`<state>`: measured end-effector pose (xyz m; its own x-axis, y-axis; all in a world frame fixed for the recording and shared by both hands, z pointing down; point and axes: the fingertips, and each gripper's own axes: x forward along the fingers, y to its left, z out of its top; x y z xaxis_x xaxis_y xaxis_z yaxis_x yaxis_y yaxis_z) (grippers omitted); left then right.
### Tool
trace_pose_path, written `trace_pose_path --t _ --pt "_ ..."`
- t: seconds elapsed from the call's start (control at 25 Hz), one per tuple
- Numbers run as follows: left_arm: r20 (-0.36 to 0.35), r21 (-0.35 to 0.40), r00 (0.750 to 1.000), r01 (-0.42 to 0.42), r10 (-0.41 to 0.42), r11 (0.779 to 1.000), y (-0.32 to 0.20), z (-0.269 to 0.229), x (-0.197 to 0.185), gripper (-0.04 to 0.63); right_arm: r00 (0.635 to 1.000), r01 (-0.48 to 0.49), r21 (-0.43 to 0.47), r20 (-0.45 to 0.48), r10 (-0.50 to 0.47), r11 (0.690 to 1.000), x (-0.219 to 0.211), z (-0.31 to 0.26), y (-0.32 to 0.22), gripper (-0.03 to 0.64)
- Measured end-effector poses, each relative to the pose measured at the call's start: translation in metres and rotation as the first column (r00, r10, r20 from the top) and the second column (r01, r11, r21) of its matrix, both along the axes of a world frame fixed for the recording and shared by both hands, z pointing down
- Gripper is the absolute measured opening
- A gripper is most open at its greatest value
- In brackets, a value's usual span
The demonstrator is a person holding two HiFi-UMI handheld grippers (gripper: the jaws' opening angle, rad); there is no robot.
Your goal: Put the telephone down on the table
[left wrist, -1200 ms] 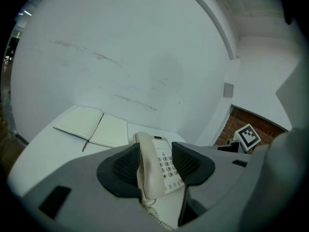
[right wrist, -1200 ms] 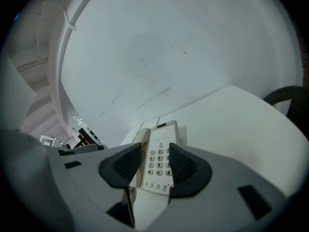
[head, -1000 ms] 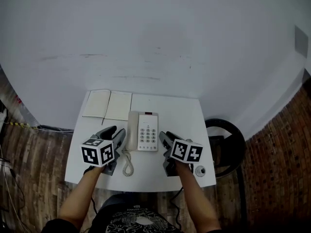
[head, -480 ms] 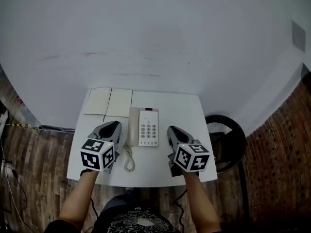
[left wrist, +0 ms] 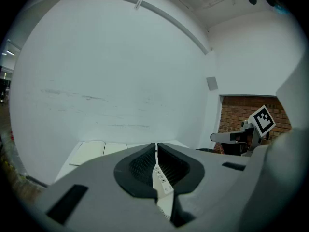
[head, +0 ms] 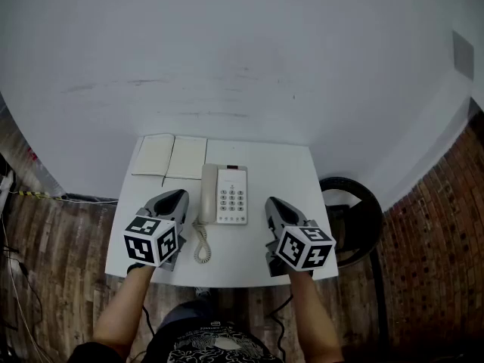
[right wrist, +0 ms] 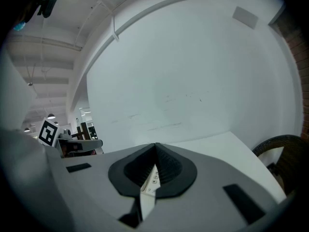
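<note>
On the white table [head: 287, 174], the head view shows the telephone [head: 224, 195] lying flat at the centre, handset on its base, with the coiled cord [head: 201, 246] trailing toward 6 o'clock. 1 open notebook [head: 169, 157] lies at its 11 o'clock. The left gripper [head: 180, 197] sits at its 8 o'clock and the right gripper [head: 271, 203] at 4 o'clock, both clear of it. Left gripper view: jaws clenched tip to tip, grasping nothing. Right gripper view: jaws likewise pressed together, empty.
</note>
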<state>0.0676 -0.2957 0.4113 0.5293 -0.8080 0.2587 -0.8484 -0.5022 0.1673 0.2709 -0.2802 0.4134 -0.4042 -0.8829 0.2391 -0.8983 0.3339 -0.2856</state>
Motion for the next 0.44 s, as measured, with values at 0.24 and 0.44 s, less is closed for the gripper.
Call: trace_pose_path --t 0.24,0.44 --pt "-0.013 -0.014 1.000 0.004 -0.004 1.000 0.0025 0.0035 0.0002 0.018 1.000 0.005 0.000 -0.005 -0.005 1.000 0.0004 0.0009 0.0038 0.003" --pt "-0.016 -0.017 1.000 -0.007 0.006 1.000 0.0038 0.0041 0.0042 0.018 1.000 0.005 -0.007 -0.005 -0.005 1.000 0.0010 0.0036 0.0059 0.003"
